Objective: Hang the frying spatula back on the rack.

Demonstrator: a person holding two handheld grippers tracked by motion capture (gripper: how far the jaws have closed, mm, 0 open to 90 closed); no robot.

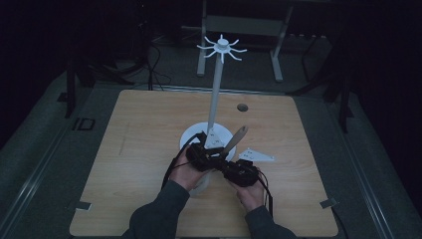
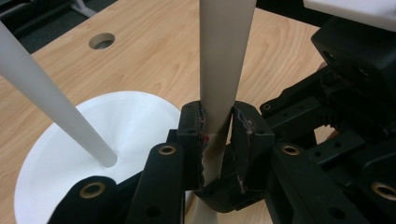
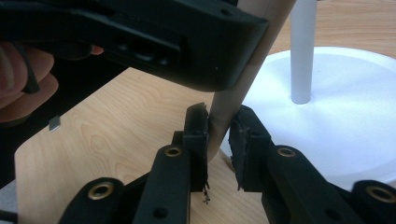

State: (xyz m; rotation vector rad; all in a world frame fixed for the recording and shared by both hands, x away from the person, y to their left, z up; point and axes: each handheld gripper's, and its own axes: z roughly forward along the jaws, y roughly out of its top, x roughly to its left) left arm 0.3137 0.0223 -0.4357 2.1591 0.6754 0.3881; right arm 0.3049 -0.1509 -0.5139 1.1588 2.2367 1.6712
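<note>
Gripping a wooden spatula [image 2: 223,70], both hand-held grippers meet beside the stand [image 1: 215,102].

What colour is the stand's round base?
White; the base shows best in the left gripper view, under the pole.

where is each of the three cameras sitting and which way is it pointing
High view: above the person's side, looking forward and down on the wooden table; both sleeved forearms, left gripper and right gripper show.
Left gripper view: rides the left gripper, looking along its jaws, shut on a wooden handle.
Right gripper view: rides the right gripper, jaws around the handle's end; fingers show at left.
Shared: all show the handle and the white stand.
</note>
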